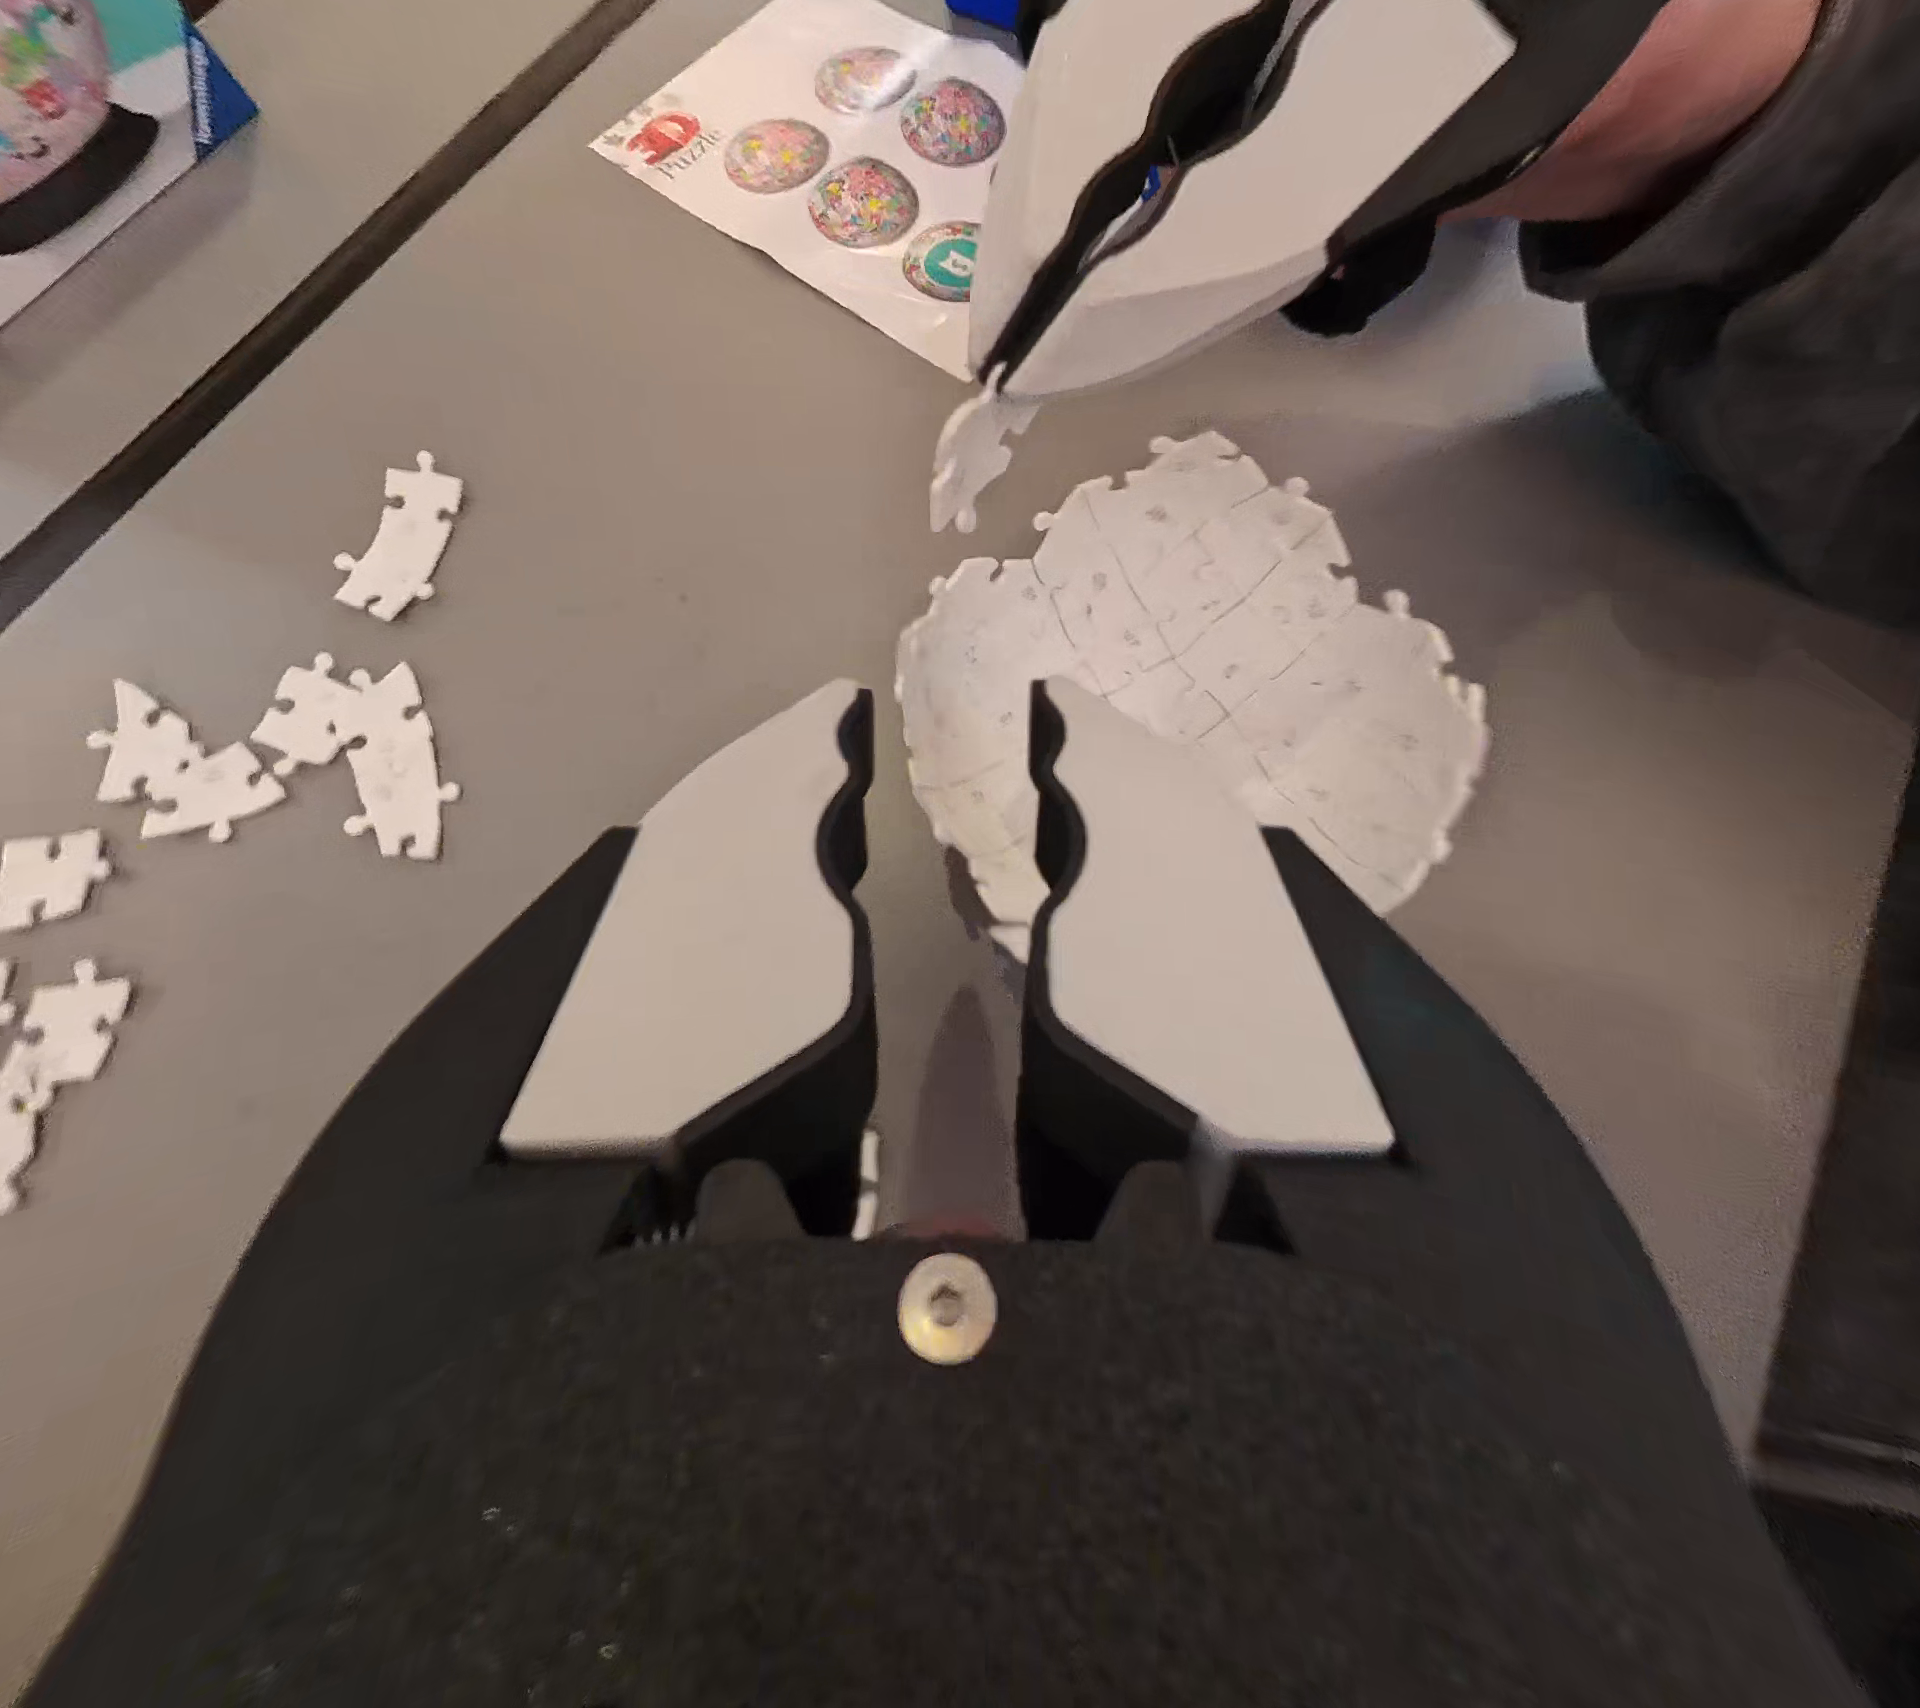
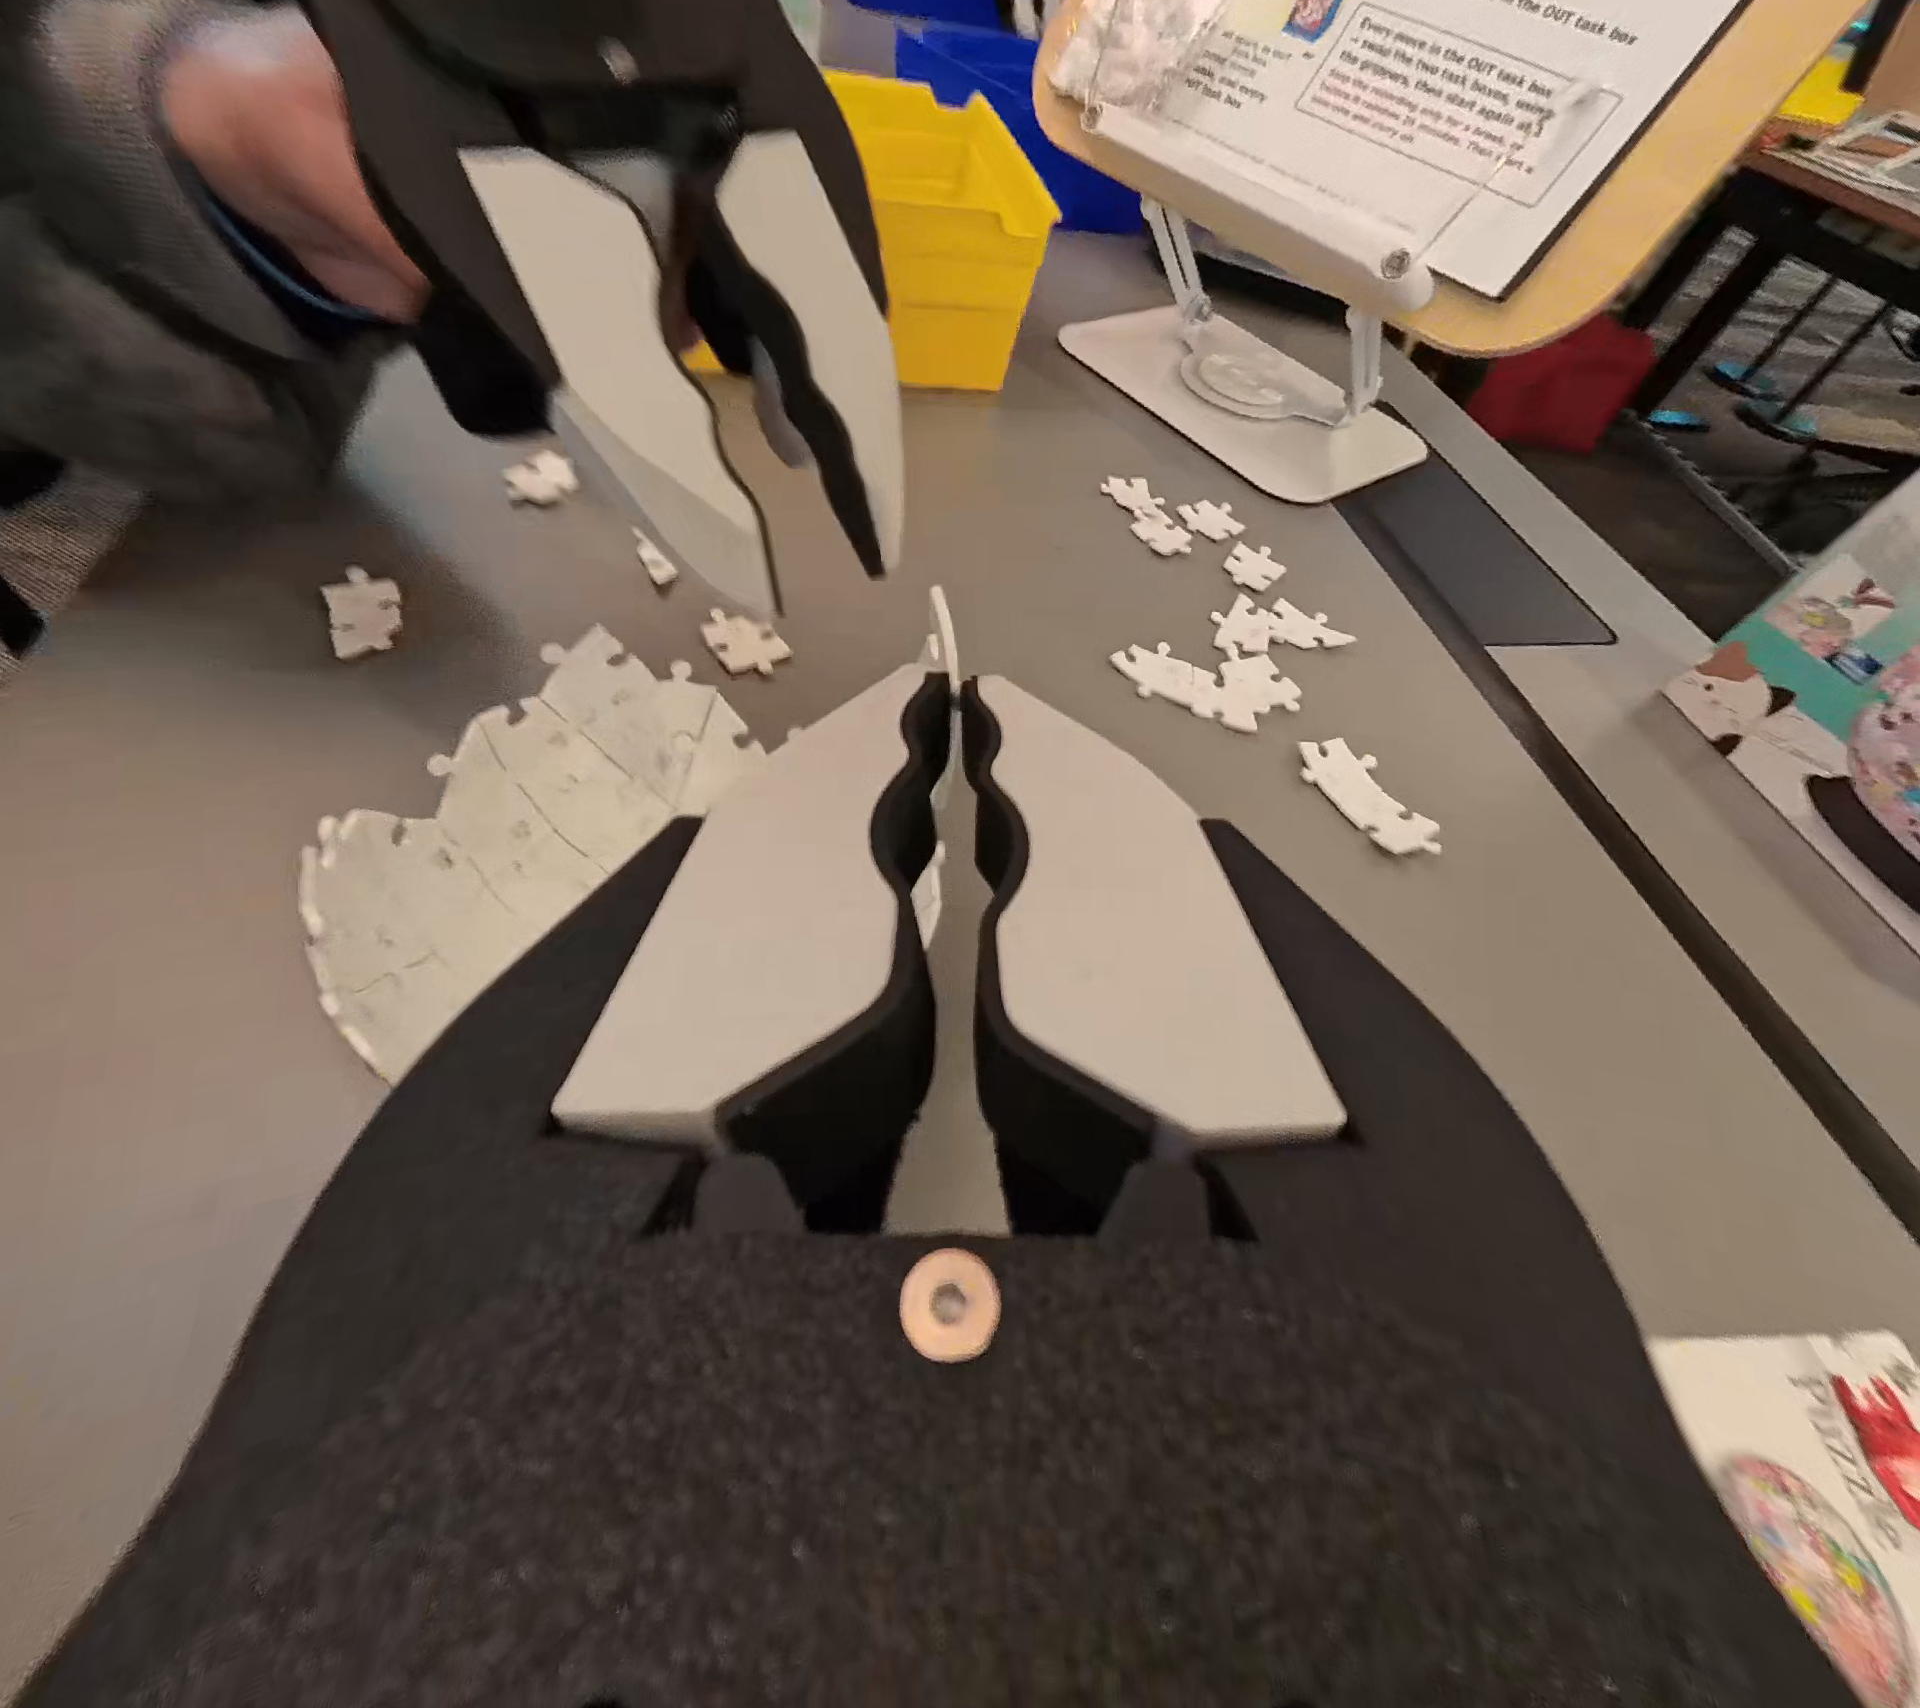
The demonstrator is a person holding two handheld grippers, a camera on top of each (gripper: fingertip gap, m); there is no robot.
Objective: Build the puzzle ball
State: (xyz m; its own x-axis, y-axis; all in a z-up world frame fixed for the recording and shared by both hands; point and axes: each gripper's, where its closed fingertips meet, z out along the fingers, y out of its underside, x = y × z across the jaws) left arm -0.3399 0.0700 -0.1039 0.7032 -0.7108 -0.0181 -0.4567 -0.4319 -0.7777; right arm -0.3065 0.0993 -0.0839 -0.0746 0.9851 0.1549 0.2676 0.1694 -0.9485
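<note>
While the left gripper (image 1: 951, 702) hangs with jaws parted over the half-built puzzle ball shell (image 1: 1226, 650) on the grey table (image 1: 644, 432), the right gripper (image 1: 995, 380) pinches a white puzzle piece (image 1: 971, 463) above it. Seen from the right wrist, that piece (image 2: 943, 635) stands clamped at the fingertips, shell (image 2: 520, 817) lying left.

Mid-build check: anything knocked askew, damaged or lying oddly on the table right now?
Nothing looks damaged. The assembled shell section lies white side up on the table, edges intact. Loose pieces are scattered white side up. The right gripper pinches one piece by its edge, near the shell.
</note>
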